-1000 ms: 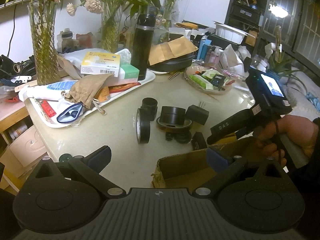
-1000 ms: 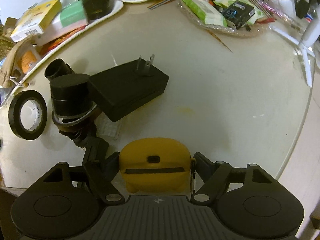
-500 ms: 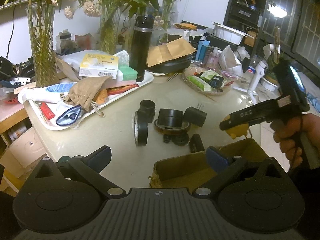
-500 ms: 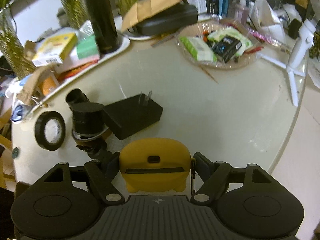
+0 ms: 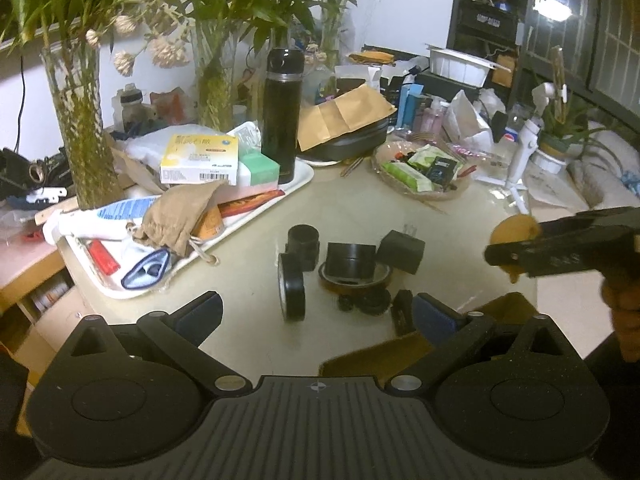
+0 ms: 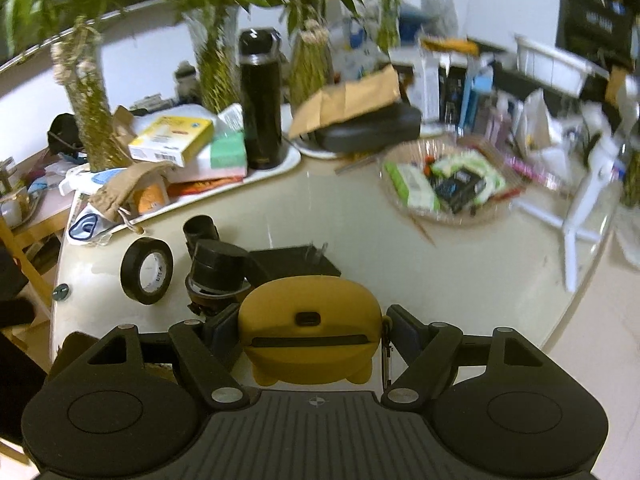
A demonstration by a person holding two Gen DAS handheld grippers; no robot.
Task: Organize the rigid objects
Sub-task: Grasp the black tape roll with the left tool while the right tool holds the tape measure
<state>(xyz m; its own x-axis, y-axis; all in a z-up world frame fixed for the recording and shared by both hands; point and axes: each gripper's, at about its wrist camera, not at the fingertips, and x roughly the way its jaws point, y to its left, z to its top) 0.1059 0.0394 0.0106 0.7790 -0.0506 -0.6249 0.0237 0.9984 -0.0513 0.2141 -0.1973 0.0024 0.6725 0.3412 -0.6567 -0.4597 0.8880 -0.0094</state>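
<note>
A yellow case (image 6: 310,340), rounded and rubbery-looking, is clamped between the two pads of the right tool (image 6: 310,338) and is held in the air above the near edge of the tabletop (image 6: 440,280). In the left wrist view the same case is seen as a yellow disc (image 5: 514,232) at the tip of the right tool, raised above an open cardboard box (image 5: 508,312) that sits at the near edge. The left tool (image 5: 316,316) is held with its pads apart and nothing between them.

The step in hand is judged to be the carrying of the case to the box. It would be done well if the grip were kept firm, the case brought directly over the opening, lowered inside, and only then let go.

Other black items are left on the tabletop: a tape roll (image 6: 147,271) standing on edge, a plug adapter (image 5: 400,251), and round caps (image 5: 351,260).

Little writing can be read. A barcode and printed characters are seen on a yellow-and-white carton (image 5: 200,159), but they are too small to make out.
</note>
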